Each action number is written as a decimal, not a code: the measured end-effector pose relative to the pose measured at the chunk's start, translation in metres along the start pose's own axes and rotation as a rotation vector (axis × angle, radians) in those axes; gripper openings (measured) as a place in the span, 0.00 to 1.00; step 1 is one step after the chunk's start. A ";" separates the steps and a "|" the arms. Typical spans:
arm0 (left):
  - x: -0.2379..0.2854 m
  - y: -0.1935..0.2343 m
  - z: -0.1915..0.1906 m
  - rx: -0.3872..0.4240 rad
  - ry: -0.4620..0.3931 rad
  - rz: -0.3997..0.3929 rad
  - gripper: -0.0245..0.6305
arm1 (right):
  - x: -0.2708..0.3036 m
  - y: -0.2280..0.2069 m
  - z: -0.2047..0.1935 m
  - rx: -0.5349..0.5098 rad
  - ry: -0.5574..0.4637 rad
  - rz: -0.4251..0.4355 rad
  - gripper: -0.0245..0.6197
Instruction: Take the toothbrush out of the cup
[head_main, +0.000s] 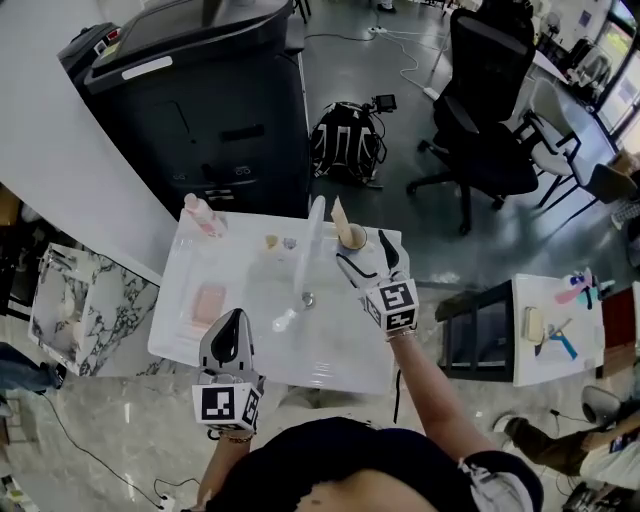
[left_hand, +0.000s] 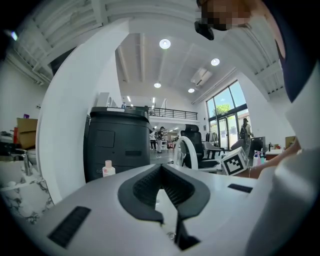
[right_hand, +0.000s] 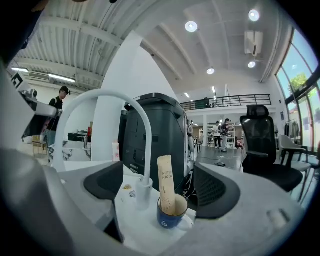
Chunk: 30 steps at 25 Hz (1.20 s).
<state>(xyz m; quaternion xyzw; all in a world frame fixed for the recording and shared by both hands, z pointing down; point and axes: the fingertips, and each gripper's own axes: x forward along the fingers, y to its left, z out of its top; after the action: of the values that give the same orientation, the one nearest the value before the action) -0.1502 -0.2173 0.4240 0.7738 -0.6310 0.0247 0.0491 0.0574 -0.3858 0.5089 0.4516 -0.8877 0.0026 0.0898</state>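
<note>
A blue cup (head_main: 353, 238) stands at the back right of the white sink top (head_main: 340, 350), with a toothbrush in a tan paper sleeve (head_main: 339, 214) upright in it. My right gripper (head_main: 366, 256) is open just in front of the cup and touches nothing. In the right gripper view the cup (right_hand: 171, 214) and the toothbrush (right_hand: 166, 184) show between the spread jaws of the right gripper (right_hand: 160, 194), a little beyond them. My left gripper (head_main: 231, 326) hangs over the sink's front left, shut and empty. In its own view the left gripper (left_hand: 169, 210) has its pads meeting.
A tall white faucet (head_main: 311, 245) arches just left of the cup. A pink bottle (head_main: 201, 215) stands at the back left and a pink pad (head_main: 208, 303) lies at the left. Behind the sink are a black machine (head_main: 200, 90), a backpack (head_main: 345, 140) and an office chair (head_main: 490, 100).
</note>
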 end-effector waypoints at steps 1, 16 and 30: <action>-0.001 0.002 -0.002 -0.004 0.006 0.013 0.04 | 0.009 -0.002 -0.004 -0.010 0.017 0.015 0.71; 0.005 0.026 -0.014 -0.053 0.042 0.143 0.04 | 0.101 -0.020 -0.050 0.051 0.182 0.142 0.67; 0.002 0.041 -0.023 -0.065 0.047 0.165 0.04 | 0.106 -0.022 -0.055 0.004 0.212 0.103 0.23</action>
<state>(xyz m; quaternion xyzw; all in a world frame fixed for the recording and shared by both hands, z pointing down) -0.1888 -0.2252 0.4491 0.7164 -0.6917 0.0264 0.0870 0.0224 -0.4790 0.5782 0.4027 -0.8953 0.0568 0.1818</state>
